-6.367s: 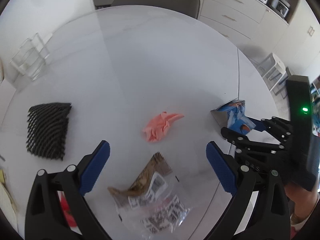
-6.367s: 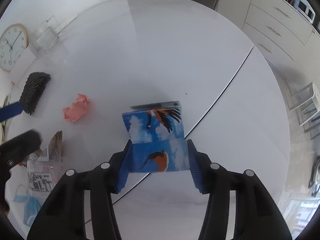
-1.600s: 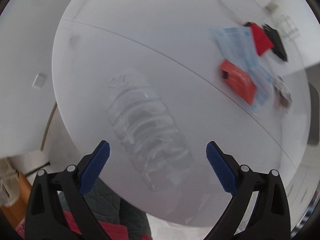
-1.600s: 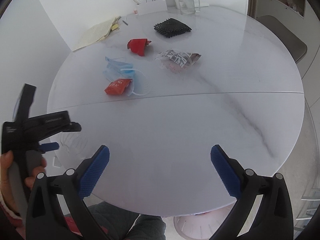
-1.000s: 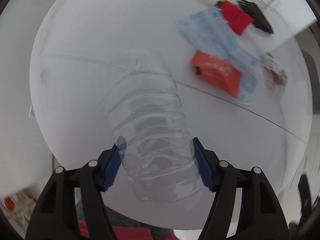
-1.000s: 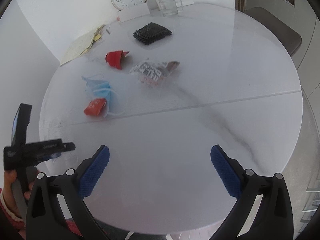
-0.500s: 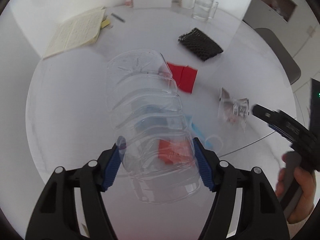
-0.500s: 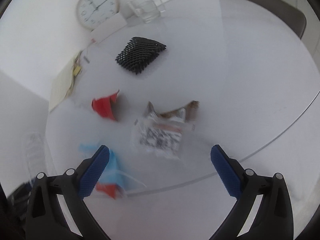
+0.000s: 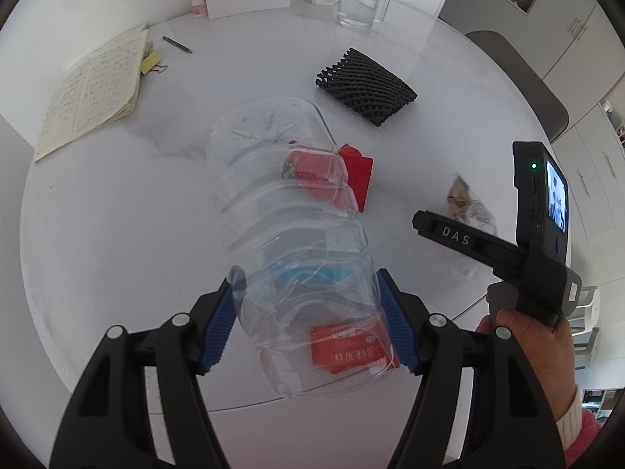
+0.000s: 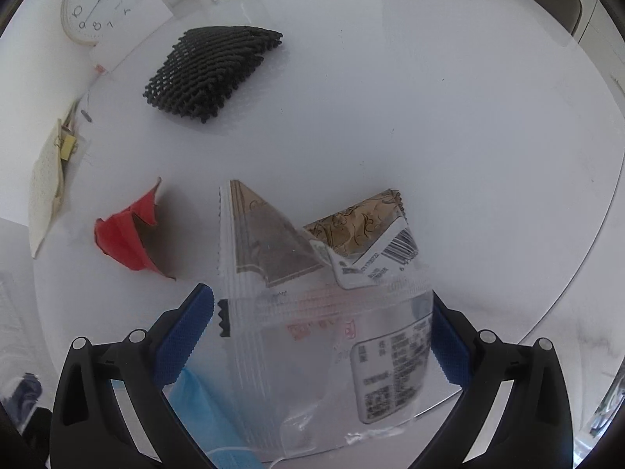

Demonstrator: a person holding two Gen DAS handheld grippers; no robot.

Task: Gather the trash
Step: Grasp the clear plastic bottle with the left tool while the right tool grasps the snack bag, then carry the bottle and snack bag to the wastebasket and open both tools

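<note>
Right gripper arm reads "DAS".

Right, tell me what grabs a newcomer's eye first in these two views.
The crushed clear plastic bottle clamped in the left gripper fills the left view, above the white table. In the right view, a clear snack wrapper lies between the open right gripper's jaws, with red paper to its left and black mesh netting beyond.

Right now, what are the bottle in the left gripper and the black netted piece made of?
Bottle: clear thin plastic, glossy and ribbed; the table litter shows through it. Black netted piece: looks like soft foam mesh, matte, with an open lattice and thick strands; it could be rubbery instead.
</note>
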